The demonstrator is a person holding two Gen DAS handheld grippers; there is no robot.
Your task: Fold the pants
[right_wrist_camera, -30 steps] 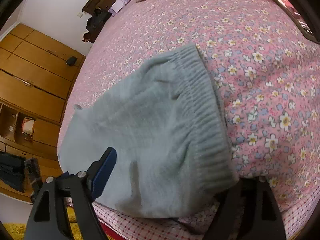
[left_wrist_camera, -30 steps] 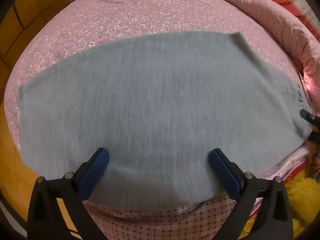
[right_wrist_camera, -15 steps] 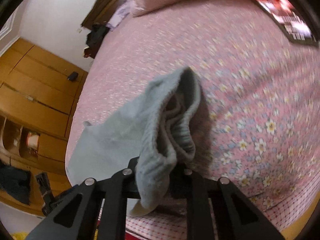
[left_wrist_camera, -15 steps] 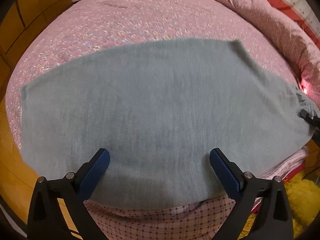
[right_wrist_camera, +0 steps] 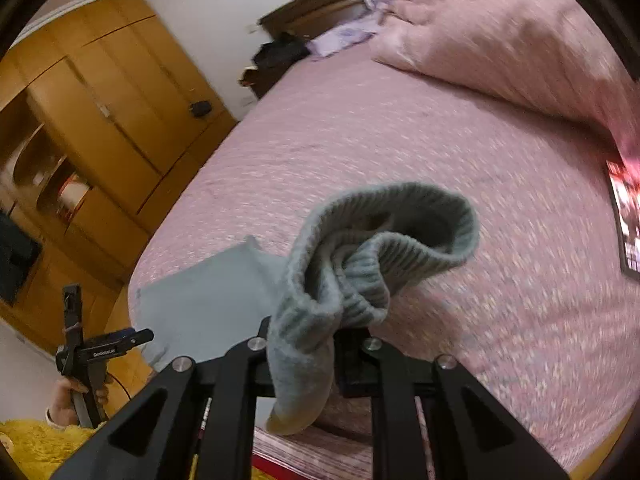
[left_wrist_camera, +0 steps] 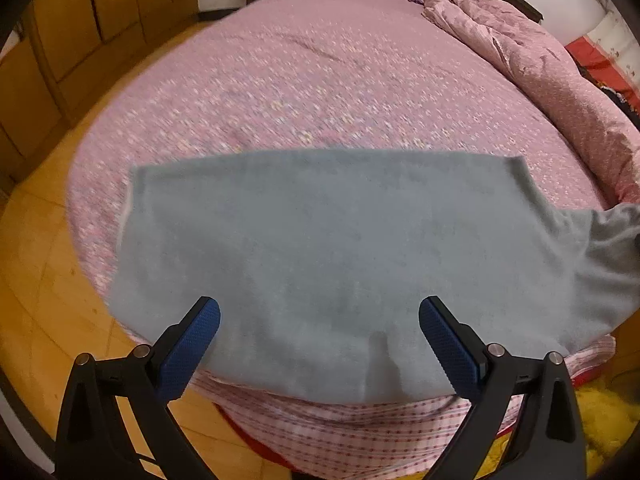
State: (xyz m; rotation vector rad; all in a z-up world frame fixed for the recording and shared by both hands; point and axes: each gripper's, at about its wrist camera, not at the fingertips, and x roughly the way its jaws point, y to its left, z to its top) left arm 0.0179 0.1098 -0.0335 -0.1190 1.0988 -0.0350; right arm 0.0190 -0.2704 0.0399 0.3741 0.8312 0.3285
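The grey knit pants (left_wrist_camera: 328,240) lie spread flat across the near part of the pink floral bed (left_wrist_camera: 320,80). My left gripper (left_wrist_camera: 319,334) is open and empty, hovering above the pants' near edge without touching them. My right gripper (right_wrist_camera: 310,344) is shut on the ribbed waistband (right_wrist_camera: 384,236) and holds it lifted above the bed; the band bunches and curls over the jaws. The flat rest of the pants (right_wrist_camera: 208,300) trails off to the left. The raised end also shows at the right edge of the left wrist view (left_wrist_camera: 608,236).
A rumpled pink duvet (left_wrist_camera: 540,64) lies along the bed's far right side. Wooden wardrobes (right_wrist_camera: 80,120) stand to the left over wood flooring (left_wrist_camera: 36,280). A yellow rug (left_wrist_camera: 608,420) lies by the bed's near corner. The left gripper (right_wrist_camera: 100,350) shows hand-held at lower left in the right wrist view.
My right gripper closed on the waistband and lifted it off the bed. My left gripper pulled back and up, so the pants look smaller and farther away.
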